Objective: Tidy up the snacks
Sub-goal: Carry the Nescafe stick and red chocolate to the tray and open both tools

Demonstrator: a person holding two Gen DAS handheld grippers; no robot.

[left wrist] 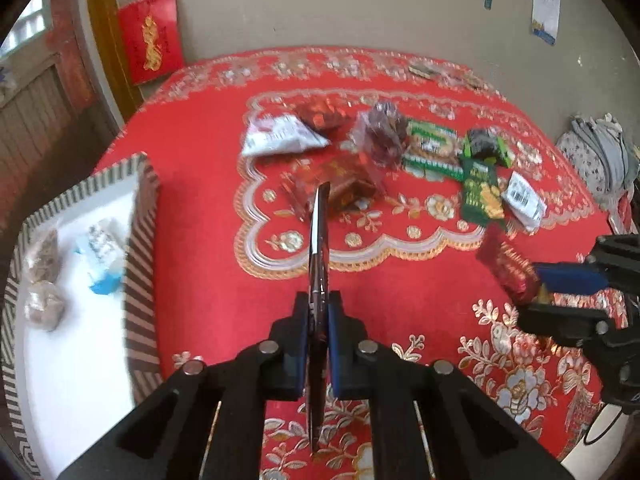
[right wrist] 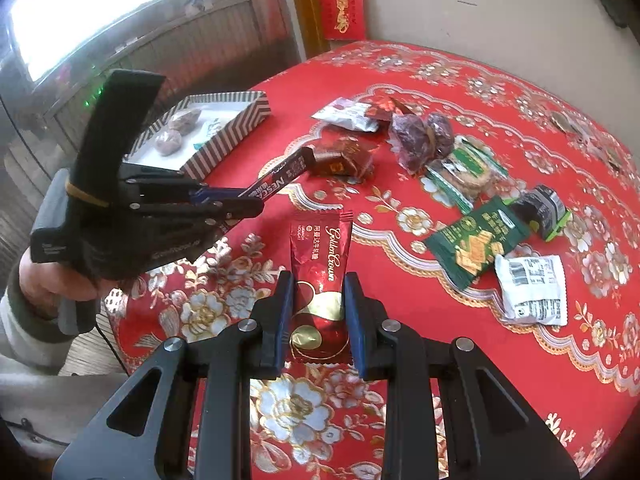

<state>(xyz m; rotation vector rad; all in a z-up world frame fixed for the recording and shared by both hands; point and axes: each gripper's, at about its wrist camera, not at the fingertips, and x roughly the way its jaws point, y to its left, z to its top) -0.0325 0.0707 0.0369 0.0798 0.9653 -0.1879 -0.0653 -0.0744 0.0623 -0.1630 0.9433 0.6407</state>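
Observation:
My left gripper (left wrist: 319, 300) is shut on a thin dark Nescafe stick packet (left wrist: 319, 240), seen edge-on in the left wrist view. In the right wrist view that gripper (right wrist: 250, 199) holds the stick (right wrist: 280, 178) out over the table near the striped box (right wrist: 236, 132). My right gripper (right wrist: 319, 300) is shut on a red Golden Crown nougat packet (right wrist: 322, 264), held above the cloth; the left wrist view shows this gripper (left wrist: 532, 292) and the packet (left wrist: 506, 268) at right. The box (left wrist: 140, 240) holds two brown wrapped snacks (left wrist: 42, 280) and a white-blue packet (left wrist: 102, 252).
Several loose snacks lie on the red embroidered tablecloth (right wrist: 440, 340): a white packet (right wrist: 348, 114), a bag of dates (right wrist: 420, 138), green biscuit packs (right wrist: 464, 172), a barcode packet (right wrist: 532, 288). A hand and sleeve (right wrist: 44, 288) hold the left tool. Folded cloth (left wrist: 600, 156) lies beyond the table's right edge.

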